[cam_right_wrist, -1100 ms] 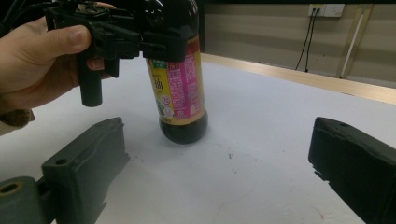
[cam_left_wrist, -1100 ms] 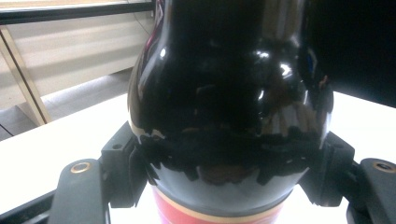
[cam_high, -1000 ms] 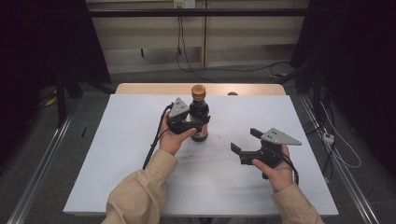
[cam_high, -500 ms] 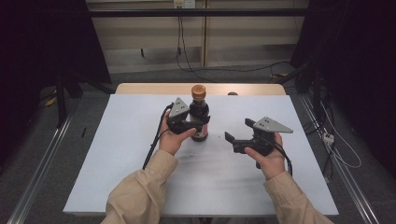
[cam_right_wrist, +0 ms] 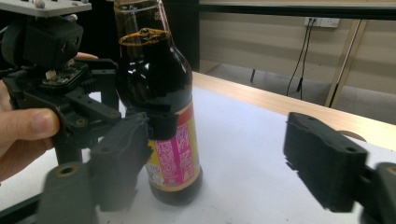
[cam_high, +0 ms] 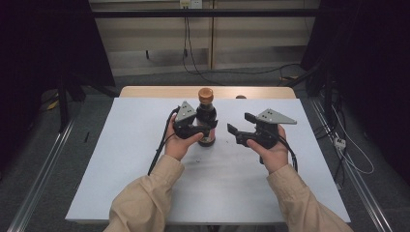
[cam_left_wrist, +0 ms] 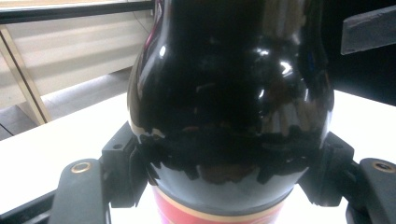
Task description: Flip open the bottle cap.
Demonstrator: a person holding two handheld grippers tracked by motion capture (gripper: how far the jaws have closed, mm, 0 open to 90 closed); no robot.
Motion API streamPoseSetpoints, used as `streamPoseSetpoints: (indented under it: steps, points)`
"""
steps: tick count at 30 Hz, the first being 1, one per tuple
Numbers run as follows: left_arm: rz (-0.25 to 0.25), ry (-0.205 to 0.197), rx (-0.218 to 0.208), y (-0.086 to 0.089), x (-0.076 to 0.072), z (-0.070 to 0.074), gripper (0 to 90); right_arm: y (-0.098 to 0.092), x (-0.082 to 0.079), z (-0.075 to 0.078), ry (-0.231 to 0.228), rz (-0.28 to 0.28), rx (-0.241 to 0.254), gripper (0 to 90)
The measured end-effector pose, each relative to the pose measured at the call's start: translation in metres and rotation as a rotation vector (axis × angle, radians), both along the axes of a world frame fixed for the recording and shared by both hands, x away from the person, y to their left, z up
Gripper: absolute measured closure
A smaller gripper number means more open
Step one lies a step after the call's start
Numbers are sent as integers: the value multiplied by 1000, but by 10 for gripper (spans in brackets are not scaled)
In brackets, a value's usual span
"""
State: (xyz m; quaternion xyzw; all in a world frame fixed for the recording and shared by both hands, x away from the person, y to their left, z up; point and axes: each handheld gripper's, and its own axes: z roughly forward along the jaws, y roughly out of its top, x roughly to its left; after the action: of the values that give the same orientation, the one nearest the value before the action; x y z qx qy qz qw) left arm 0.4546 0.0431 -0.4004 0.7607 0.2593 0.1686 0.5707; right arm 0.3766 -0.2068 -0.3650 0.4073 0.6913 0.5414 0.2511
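A dark sauce bottle with a brown cap stands upright on the white table. My left gripper is shut on its rounded body, and in the left gripper view both pads press against the glossy glass. My right gripper hovers just right of the bottle, apart from it. Its jaws have just been closing but stand open, with nothing between them. In the right gripper view the bottle and its pink-and-yellow label sit beyond the left jaw of my right gripper, with the left gripper clamped on it.
A wooden strip runs along the table's far edge, with a small brown object on it. Cables trail from both grippers across the tabletop. Dark floor and metal rails flank the table.
My right gripper has moved left and up toward the bottle, and its jaws have narrowed a little. The left gripper and the bottle have stayed put.
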Motion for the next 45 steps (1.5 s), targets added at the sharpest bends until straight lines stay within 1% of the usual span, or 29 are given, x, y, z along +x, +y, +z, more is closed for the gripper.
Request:
streamPoseSetpoints:
  steps: [1,3,4,7,9,12,13,15,16,19,23,27,30,34,36,42,45]
  points:
    - [-1,-1,1,0,0,0,286,0,1,1,0,-4,-4,243]
    - [-1,0,1,0,0,0,287,1,3,3,3,-1,2,293]
    - [0,0,0,0,0,0,287,1,5,3,0,1,-3,309]
    - [0,-1,0,0,0,0,287,1,7,6,-9,-4,16,416]
    - [0,-1,1,0,0,0,287,1,8,8,-15,1,8,470]
    - [2,-3,1,0,0,0,287,2,10,11,-11,11,-10,565]
    - [2,-4,2,0,0,0,287,3,11,12,-11,13,-8,599]
    - [2,-3,1,0,0,0,287,4,12,15,-11,27,-22,663]
    - [2,-3,1,0,0,0,287,4,13,16,-15,30,-22,692]
    - [1,-3,1,0,0,0,287,6,15,20,-27,40,-25,753]
    - [1,-4,2,0,0,0,288,8,18,25,-31,44,-11,821]
    - [1,-4,2,0,0,0,288,12,21,27,-26,52,-19,876]
    - [2,-4,2,0,0,0,288,14,22,28,-24,60,-24,900]
    - [0,-5,-1,0,0,-1,288,16,24,32,-24,71,-24,900]
    - [0,-5,-2,0,0,-1,288,19,26,34,-29,81,-34,900]
    - [2,-3,-5,0,0,-1,289,26,31,44,-29,101,-40,900]
    - [3,-5,-5,-1,0,-1,289,28,34,46,-21,110,-43,900]
